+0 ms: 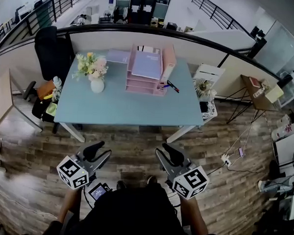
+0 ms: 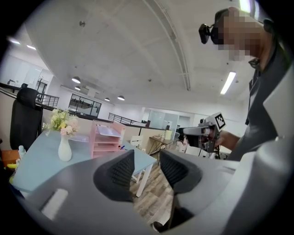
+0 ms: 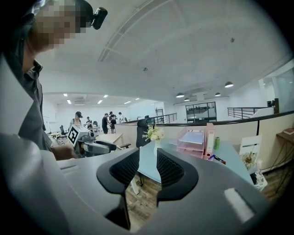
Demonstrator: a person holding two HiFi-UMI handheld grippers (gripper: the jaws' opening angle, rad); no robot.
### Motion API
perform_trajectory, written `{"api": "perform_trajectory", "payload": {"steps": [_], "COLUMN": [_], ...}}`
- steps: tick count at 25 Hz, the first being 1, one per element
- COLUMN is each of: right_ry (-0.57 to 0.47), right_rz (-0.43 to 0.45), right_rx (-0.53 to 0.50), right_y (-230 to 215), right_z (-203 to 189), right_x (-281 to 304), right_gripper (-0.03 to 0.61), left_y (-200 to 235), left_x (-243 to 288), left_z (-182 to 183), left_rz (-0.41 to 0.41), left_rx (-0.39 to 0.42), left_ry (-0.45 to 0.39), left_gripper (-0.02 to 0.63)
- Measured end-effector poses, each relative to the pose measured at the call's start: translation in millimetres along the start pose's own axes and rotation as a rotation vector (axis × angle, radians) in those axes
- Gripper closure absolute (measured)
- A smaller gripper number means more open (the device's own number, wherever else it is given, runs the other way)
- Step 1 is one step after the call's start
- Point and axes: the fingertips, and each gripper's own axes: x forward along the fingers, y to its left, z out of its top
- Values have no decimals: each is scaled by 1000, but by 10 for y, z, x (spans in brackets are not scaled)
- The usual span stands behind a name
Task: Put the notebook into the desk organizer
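Between the ribbed black pads [image 2: 120, 170] of the left gripper [image 2: 146, 158] there is only a gap, with wooden floor [image 1: 135, 153] and a table leg showing through it; the jaws stand apart and grip nothing. The right gripper [image 3: 148, 158] is the same, its jaws parted around empty air. In the head view both grippers are held low in front of the person, over the floor and short of the table's near edge, the left one at the left and the right one at the right, well apart from each other.

Beyond them stands the light blue table [image 1: 128, 109]. Toward its far side sits the pink desk organizer [image 1: 138, 86], a stack of trays with an upright slot on its right side. The notebook [image 1: 147, 65], lavender, lies flat in the top tray, well away from both sets of fingers and touched by neither. A second flat lavender item [image 1: 118, 56] lies on the table just left of the organizer. Pens [image 1: 170, 86] lie by the organizer's right front corner, and a white vase [image 1: 97, 84] of flowers stands to its left. A black chair [image 1: 50, 49] is beyond the table's left end.
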Motion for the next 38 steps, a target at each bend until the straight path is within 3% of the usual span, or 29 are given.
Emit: {"api": "perform_trajectory", "payload": {"steps": [7,38], "right_ry": [0,-54], "right_rz": [-4,234], "right_rx": [26,82], "right_y": [-165,-1606], "right_z": [-46,-10], "right_x": [26,131], "right_gripper": [480,480], "left_y": [-58,-387], "left_x": [159,1341], "left_z": [-47,166], "left_rz": [-14,205], "left_rx": [-7,-3], "left_ry": [29,79], "left_gripper": [430,430]}}
